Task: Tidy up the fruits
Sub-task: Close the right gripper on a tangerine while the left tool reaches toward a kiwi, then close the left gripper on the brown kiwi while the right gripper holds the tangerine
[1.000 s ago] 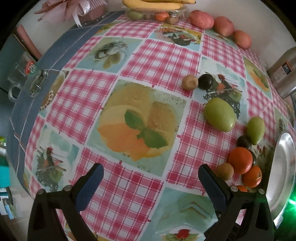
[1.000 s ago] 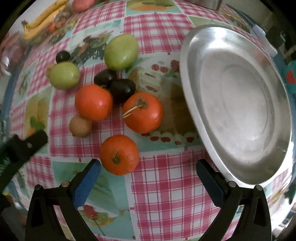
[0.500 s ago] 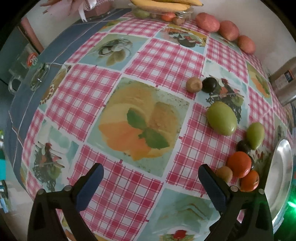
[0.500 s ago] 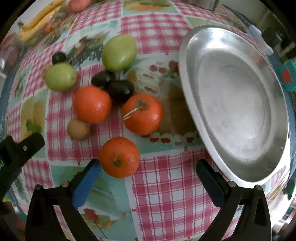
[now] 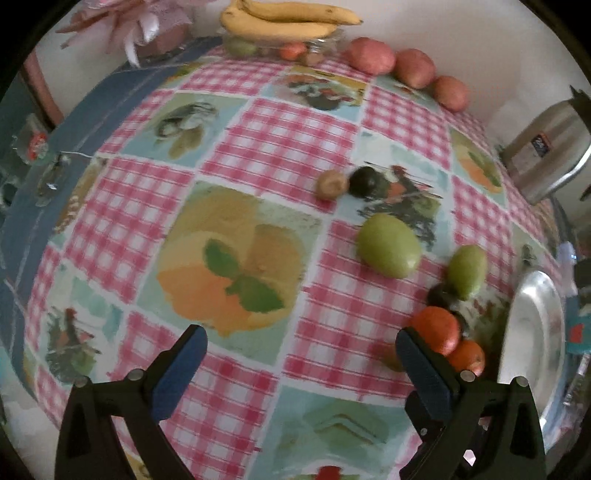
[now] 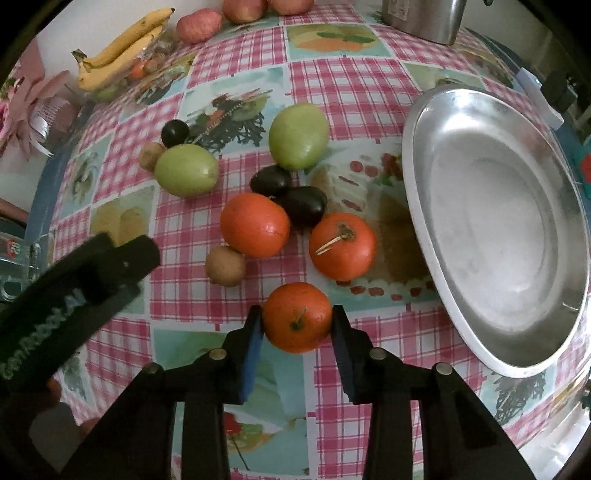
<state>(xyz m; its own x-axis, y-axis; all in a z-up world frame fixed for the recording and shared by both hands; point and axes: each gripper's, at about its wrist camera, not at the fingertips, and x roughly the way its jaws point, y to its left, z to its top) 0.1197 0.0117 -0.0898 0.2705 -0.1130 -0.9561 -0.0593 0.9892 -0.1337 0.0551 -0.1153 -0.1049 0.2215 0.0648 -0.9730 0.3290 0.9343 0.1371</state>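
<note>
My right gripper (image 6: 297,325) points down at the table and its jaws are closing, both blue pads pressed on the nearest orange (image 6: 297,316). Two more oranges (image 6: 255,224) (image 6: 342,245), two dark plums (image 6: 304,206), two green fruits (image 6: 297,136) (image 6: 185,170) and a small brown fruit (image 6: 225,266) lie just beyond it. A bare steel plate (image 6: 498,221) sits to the right. My left gripper (image 5: 301,354) hangs open over the checked tablecloth with nothing between its fingers; the fruit cluster (image 5: 437,334) is at its right.
At the table's far edge are bananas (image 5: 291,20) on a clear box, red apples (image 5: 371,55) and a steel canister (image 5: 546,147). A brown fruit (image 5: 332,184) and a dark one (image 5: 364,181) lie mid-table. The left gripper's black body (image 6: 81,273) shows beside the fruit.
The right jaws have swung in from wide apart onto the nearest orange, and that gripper has risen slightly. The left gripper has stayed open and has tilted a little.
</note>
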